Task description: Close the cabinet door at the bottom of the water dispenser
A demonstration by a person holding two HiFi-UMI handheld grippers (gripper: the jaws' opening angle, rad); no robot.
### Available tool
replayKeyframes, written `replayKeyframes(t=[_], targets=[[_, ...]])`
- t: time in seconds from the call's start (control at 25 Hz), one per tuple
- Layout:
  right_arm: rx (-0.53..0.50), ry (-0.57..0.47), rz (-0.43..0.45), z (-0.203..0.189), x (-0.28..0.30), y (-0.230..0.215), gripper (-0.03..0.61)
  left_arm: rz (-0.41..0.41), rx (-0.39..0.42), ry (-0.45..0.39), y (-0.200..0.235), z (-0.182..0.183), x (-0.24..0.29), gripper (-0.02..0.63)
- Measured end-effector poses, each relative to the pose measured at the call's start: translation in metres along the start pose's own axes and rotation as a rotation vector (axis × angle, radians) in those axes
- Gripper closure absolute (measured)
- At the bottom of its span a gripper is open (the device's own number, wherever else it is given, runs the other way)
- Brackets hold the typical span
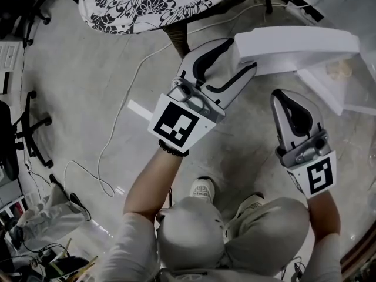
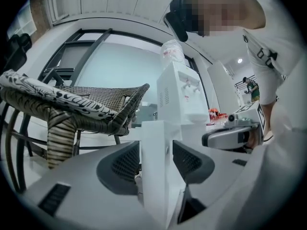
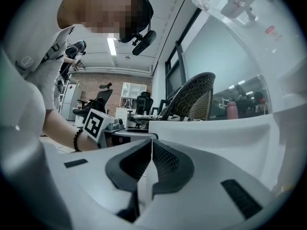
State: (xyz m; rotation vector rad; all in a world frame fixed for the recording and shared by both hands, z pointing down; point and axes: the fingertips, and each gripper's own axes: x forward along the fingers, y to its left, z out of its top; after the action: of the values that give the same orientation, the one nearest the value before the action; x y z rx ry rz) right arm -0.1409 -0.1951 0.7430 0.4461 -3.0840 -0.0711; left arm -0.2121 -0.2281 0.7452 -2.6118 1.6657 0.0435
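- The white cabinet door [image 1: 299, 46] was swung out over the grey floor [image 1: 88, 98], away from the water dispenser [image 2: 180, 95].
- The left gripper [image 1: 242, 54] was at the door's free end. Its fingers were wide apart, one on each side of the door's thin edge.
- In the left gripper view, one dark pad was right up against the door. The other pad had a small gap beside it, so the door was not squeezed.
- The right gripper [image 1: 283, 98] was just beside the door, near its long side. Its fingers were pressed together with nothing between them.
- Each gripper had a cube with a black-and-white square pattern [image 1: 176, 122]. The pattern was not words.
- The dispenser was white, with a clear bottle [image 2: 173, 51] on top. A small red label [image 3: 272, 30] was on the bottle, too small to read.
- A woven chair [image 2: 72, 104] with a black-and-white flower cushion [image 1: 153, 2] stood on the floor, near the left gripper.
- A thin white cable [image 1: 117, 128] lay in loops across the floor.
- The person wore a dark bead bracelet [image 1: 172, 150] on the left wrist and pale shoes [image 1: 202, 188].
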Motion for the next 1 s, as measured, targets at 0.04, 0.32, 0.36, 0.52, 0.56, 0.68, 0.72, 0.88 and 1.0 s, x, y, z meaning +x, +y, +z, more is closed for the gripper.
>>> replayKeyframes(t=[0.04,0.32,0.36,0.52,0.56,0.68,0.72,0.88,1.0], targets=[[-0.001,0.0,0.001,-0.001,0.001,0.0,0.56,-0.002,0.0,-0.002,0.0,0.0,0.002,0.396],[0.011,0.026,-0.009,-0.015,-0.004,0.001,0.56,0.004,-0.002,-0.023,-0.001,0.001,0.006,0.423],[0.011,0.028,-0.01,-0.016,-0.005,0.002,0.56,0.002,-0.004,-0.024,-0.002,0.001,0.005,0.423],[0.004,0.032,-0.016,-0.022,-0.007,0.002,0.56,-0.005,-0.005,-0.022,-0.006,0.002,0.002,0.426],[0.002,0.034,-0.02,-0.024,-0.008,0.001,0.56,-0.007,-0.008,-0.019,-0.009,0.002,0.001,0.427],[-0.005,0.042,-0.031,-0.028,-0.014,0.002,0.56,-0.023,-0.02,0.005,-0.02,0.002,-0.004,0.431],[-0.015,0.051,-0.037,-0.031,-0.017,0.003,0.56,-0.033,-0.019,0.018,-0.025,0.002,-0.007,0.433],[-0.048,0.082,-0.081,-0.044,-0.035,0.001,0.56,-0.054,-0.004,0.058,-0.04,0.0,-0.013,0.439],[-0.029,0.061,-0.117,-0.045,-0.046,-0.004,0.56,-0.045,-0.006,0.073,-0.05,-0.001,-0.016,0.439]])
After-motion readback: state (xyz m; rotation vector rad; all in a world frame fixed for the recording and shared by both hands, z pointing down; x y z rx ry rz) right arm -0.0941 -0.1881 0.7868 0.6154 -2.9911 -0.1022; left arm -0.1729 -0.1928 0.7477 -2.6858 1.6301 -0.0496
